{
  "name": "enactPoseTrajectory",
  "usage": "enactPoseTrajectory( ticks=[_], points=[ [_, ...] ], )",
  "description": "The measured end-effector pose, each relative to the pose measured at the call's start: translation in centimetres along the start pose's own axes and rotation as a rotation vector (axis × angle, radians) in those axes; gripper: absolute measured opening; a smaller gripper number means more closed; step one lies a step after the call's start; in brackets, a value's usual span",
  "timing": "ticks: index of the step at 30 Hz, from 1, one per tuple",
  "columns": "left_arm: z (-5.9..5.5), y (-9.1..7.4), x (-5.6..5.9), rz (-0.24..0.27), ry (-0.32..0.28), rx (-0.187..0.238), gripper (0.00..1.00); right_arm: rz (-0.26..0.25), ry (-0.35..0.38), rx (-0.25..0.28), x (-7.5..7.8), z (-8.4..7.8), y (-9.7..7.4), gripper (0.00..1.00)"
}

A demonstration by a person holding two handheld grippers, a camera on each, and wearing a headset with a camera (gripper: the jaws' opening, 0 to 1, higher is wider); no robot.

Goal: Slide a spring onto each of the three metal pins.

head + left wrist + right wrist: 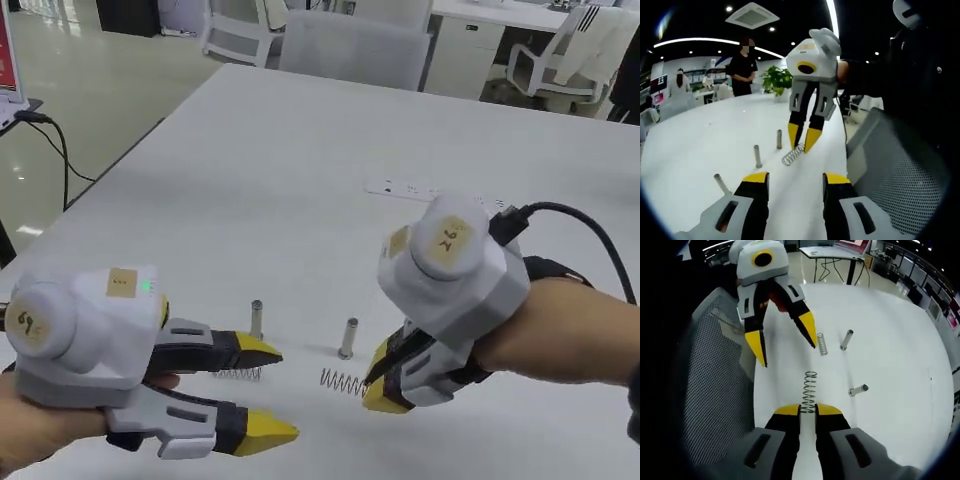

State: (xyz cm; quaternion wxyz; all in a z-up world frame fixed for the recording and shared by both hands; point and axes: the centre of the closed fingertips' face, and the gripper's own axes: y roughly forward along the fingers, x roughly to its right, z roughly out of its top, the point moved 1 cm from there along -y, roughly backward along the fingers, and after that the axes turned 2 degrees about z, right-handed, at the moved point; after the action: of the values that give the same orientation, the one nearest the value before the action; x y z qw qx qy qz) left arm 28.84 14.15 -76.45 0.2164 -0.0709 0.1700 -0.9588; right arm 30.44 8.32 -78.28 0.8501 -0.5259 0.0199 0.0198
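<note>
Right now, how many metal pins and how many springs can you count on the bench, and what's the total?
metal pins: 3
springs: 2 (one clamped in the right gripper, and a loose spring lying near the left gripper)
total: 5

The pins [349, 338] look like shiny bare metal, the spring [343, 381] thin wire. Table [300, 150] is smooth matt white.

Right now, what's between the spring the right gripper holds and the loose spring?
Only bare table separates the held spring and the loose spring, in the right gripper view.
</note>
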Motion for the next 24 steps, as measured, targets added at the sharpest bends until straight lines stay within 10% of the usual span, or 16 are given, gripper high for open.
enactPoseTrajectory(
  ticks=[24],
  points=[
    [1.3, 0.7, 0.9, -0.045, 0.044, 0.037, 0.18, 0.037, -0.155, 0.042, -1.9, 2.5, -0.5, 0.08]
  ],
)
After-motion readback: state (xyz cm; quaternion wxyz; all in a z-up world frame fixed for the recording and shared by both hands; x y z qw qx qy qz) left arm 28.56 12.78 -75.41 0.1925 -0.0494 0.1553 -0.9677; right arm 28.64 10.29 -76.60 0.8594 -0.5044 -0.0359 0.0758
